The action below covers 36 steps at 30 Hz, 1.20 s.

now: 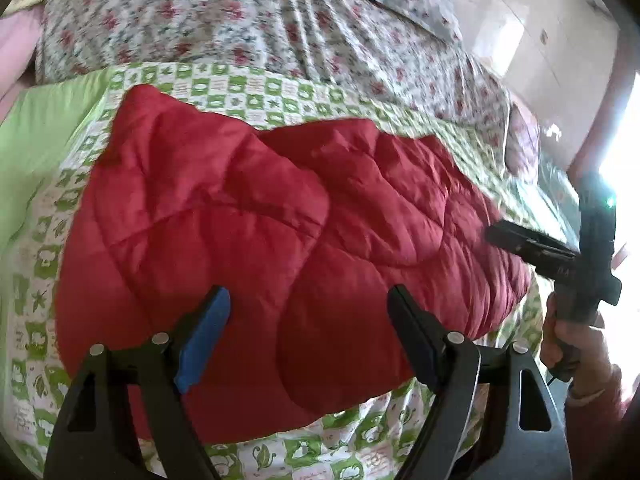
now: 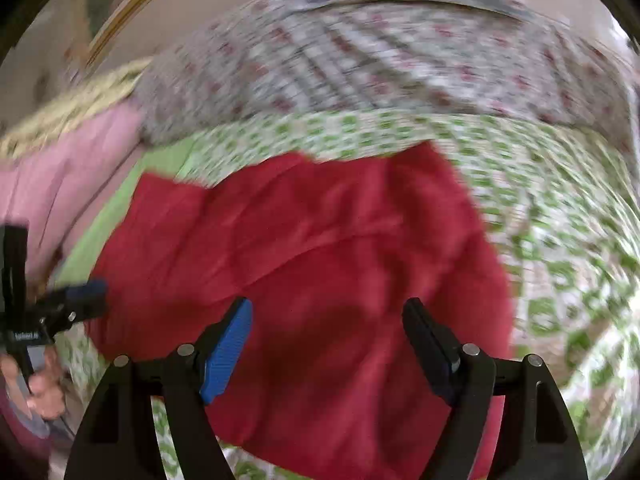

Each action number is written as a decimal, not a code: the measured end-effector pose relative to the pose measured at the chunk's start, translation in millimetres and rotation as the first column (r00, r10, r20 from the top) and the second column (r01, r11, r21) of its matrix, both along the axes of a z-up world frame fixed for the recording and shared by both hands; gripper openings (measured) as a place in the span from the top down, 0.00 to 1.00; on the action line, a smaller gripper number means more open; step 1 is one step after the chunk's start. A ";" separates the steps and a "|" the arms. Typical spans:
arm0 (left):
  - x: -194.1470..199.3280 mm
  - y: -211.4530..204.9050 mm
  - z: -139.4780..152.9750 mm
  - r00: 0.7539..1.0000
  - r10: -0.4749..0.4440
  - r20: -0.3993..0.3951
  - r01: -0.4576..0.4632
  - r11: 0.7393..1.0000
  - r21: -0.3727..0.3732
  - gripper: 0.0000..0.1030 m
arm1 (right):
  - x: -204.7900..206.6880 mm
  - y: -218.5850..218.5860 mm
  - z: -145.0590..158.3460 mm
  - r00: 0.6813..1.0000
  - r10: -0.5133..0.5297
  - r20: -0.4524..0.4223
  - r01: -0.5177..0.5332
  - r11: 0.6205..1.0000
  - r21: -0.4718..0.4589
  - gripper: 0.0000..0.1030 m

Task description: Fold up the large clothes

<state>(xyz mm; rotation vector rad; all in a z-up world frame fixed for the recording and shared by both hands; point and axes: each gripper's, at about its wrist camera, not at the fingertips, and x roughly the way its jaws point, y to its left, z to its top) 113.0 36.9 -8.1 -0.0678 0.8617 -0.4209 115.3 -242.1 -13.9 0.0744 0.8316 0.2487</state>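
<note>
A red quilted garment (image 1: 256, 240) lies folded in a thick bundle on a green-and-white patterned bedsheet (image 1: 248, 88). My left gripper (image 1: 308, 320) hovers over its near edge, open, with nothing between the fingers. In the same view my right gripper (image 1: 520, 240) sits at the garment's right end, held by a hand (image 1: 568, 344). The right wrist view is blurred by motion. There the red garment (image 2: 320, 232) fills the middle, and my right gripper (image 2: 328, 336) stands open above it, holding nothing. My left gripper (image 2: 80, 296) shows at the garment's left edge.
A floral quilt (image 1: 240, 20) lies across the bed behind the garment. Pink fabric (image 2: 60, 184) and a yellow patterned cloth (image 2: 64, 120) lie at the far left, beside a plain green sheet (image 1: 36, 128). A bright window (image 1: 624, 168) glares at the right.
</note>
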 end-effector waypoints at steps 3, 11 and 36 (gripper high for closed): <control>3.6 -5.8 -7.0 1.000 -0.001 0.015 0.001 0.999 0.050 0.21 | 5.6 28.0 -13.2 0.997 0.072 -0.019 -0.073 0.995 -0.069 0.22; 63.0 7.4 -19.9 0.994 0.102 -0.041 -0.097 0.990 0.104 0.21 | 59.3 38.8 -26.5 0.993 0.023 -0.117 -0.039 0.990 -0.135 0.19; 191.1 63.3 -49.2 0.905 0.361 -0.224 -0.354 0.932 0.073 0.21 | 165.9 -26.0 -68.0 0.943 -0.205 -0.261 0.216 0.976 0.015 0.19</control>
